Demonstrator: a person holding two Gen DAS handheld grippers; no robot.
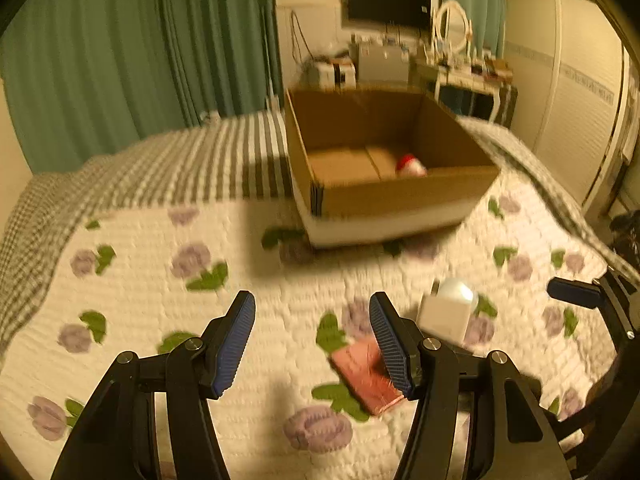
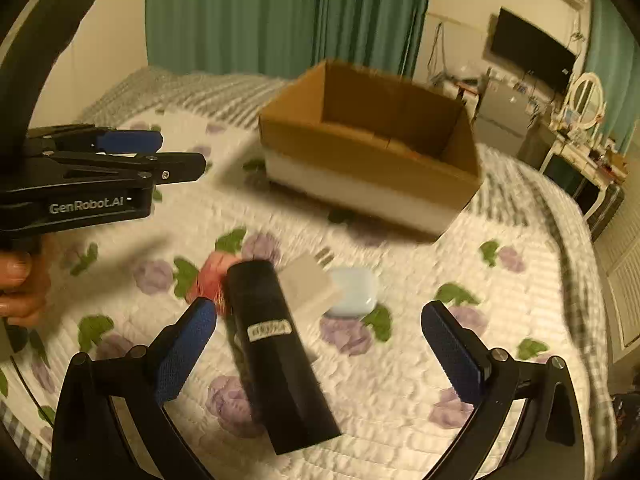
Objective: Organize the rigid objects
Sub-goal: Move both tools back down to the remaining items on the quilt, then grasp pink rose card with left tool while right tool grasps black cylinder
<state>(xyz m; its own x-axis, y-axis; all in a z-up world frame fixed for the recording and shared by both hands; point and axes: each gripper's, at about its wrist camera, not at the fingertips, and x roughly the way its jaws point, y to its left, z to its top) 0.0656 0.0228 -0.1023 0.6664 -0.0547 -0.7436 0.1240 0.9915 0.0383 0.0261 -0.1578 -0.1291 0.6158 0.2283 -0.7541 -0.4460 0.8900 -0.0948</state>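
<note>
Quilted floral bedspread (image 1: pixel 152 240): white, purple flowers and green leaves, lay beneath both grippers and carried every item.

Cardboard box (image 1: pixel 400 196): open-topped, stood well ahead of the left gripper (image 1: pixel 312 344) and ahead of the right gripper (image 2: pixel 320 356). A small red-and-white object (image 1: pixel 410 165) lay on its floor at the near right; too blurred to identify.

Black rectangular case (image 2: pixel 276 352): long, with a pale label on top, lay between the spread jaws of the right gripper, nearer the left finger; contact could not be judged.

Pink flat item (image 1: pixel 366 376): lay just beside the inner face of the left gripper's right finger, partly hidden by it.

White plug adapter (image 2: pixel 308 284): prongs pointing away, lay just beyond the far end of the black case, resting against the pale blue case (image 2: pixel 354 292), a rounded piece ahead of the right gripper.

Left gripper: jaws apart, holding nothing, raised over the quilt. Right gripper: jaws wide apart, gripping nothing.
</note>
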